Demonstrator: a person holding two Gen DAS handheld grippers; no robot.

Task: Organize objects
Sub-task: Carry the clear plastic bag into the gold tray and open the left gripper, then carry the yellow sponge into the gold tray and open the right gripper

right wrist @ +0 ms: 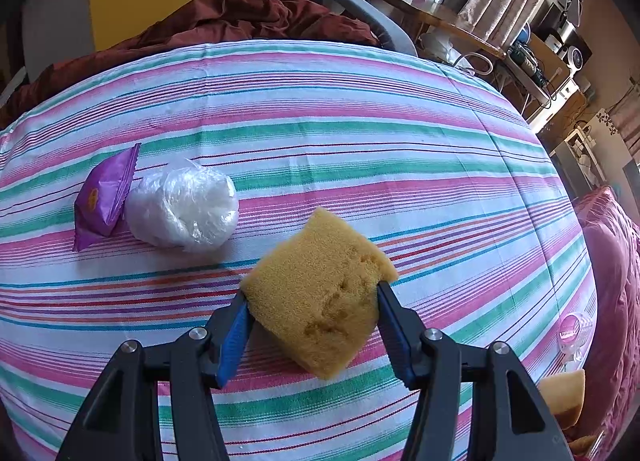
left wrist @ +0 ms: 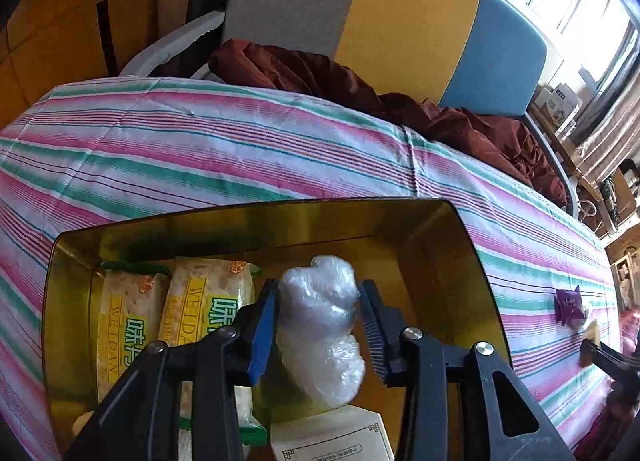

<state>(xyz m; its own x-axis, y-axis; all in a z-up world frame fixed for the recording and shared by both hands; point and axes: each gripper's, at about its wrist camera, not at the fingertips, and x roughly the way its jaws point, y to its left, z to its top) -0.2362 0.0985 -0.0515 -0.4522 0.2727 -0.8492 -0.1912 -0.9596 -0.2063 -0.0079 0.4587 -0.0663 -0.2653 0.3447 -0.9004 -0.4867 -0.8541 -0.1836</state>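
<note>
Currently, the left wrist view shows the left hand-held gripper (left wrist: 318, 289) poised over an open, gold-coloured rectangular metal tin (left wrist: 472, 245). A crumpled bundle of clear plastic film (left wrist: 320, 325) sits between its jaws. The blue left pad touches the bundle, and the right pad meets it only near the tip. Whether the pads still press on it cannot be told.

Inside the tin lie two clear cracker packets with yellow and green print (left wrist: 212, 301), side by side at the left. A white printed carton (left wrist: 332, 437) lies below the bundle. The tin is not visible in the right wrist view.

The right wrist view shows the right hand-held gripper (right wrist: 312, 290) clamped on a yellow foam sponge block (right wrist: 316, 253), held tilted above the counter's pink, green and white striped cloth (right wrist: 360, 141). On the cloth, to the left of the sponge, a purple foil sachet (right wrist: 106, 197) touches a second white plastic-film bundle (right wrist: 184, 209). The left wrist view shows that sachet only as a small shape at its right edge, well apart from the tin, and hardly shows the second bundle.
</note>
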